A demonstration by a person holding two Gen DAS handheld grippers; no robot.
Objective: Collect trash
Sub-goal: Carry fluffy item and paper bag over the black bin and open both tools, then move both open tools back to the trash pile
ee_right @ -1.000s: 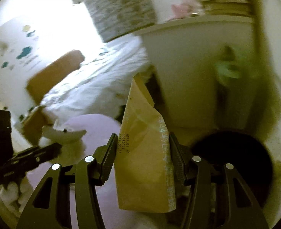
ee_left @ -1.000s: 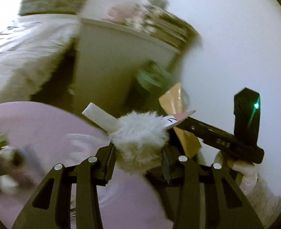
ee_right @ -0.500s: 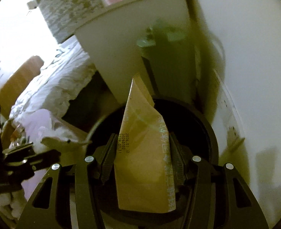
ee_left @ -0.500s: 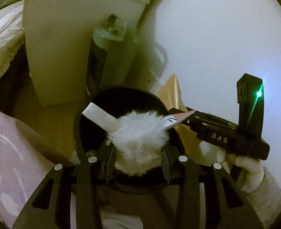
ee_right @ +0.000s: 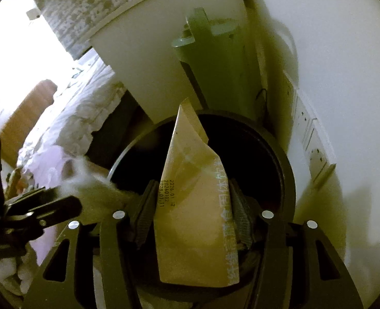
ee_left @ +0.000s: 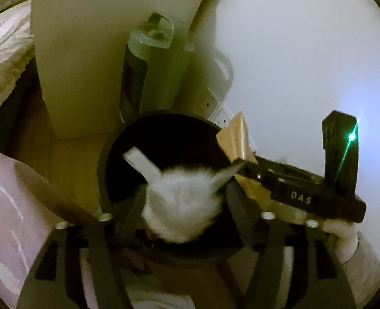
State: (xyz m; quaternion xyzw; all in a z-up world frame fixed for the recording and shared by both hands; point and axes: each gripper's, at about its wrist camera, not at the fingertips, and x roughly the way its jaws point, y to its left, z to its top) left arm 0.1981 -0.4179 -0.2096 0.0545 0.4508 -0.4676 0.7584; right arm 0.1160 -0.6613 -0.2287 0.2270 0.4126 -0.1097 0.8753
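A round black trash bin (ee_left: 105,180) stands on the floor by the wall; it also shows in the right wrist view (ee_right: 280,170). My left gripper (ee_left: 183,206) is shut on a white fluffy wad (ee_left: 182,206) with a white strip (ee_left: 141,162) sticking out, held over the bin's mouth. My right gripper (ee_right: 192,206) is shut on a tan paper packet (ee_right: 195,200) with printed dates, also held over the bin's opening. The packet (ee_left: 237,136) and the right gripper's body (ee_left: 300,198) show at the right of the left wrist view.
A white cabinet (ee_left: 87,59) and a grey-green tall appliance (ee_left: 148,59) stand just behind the bin. A white wall with sockets (ee_right: 311,134) is to the right. A bed with white covers (ee_right: 68,118) and a pink cloth (ee_left: 9,219) lie to the left.
Both grippers swung from the pink cloth and bed side over to the bin and closed in above its opening. Both still hold their items.
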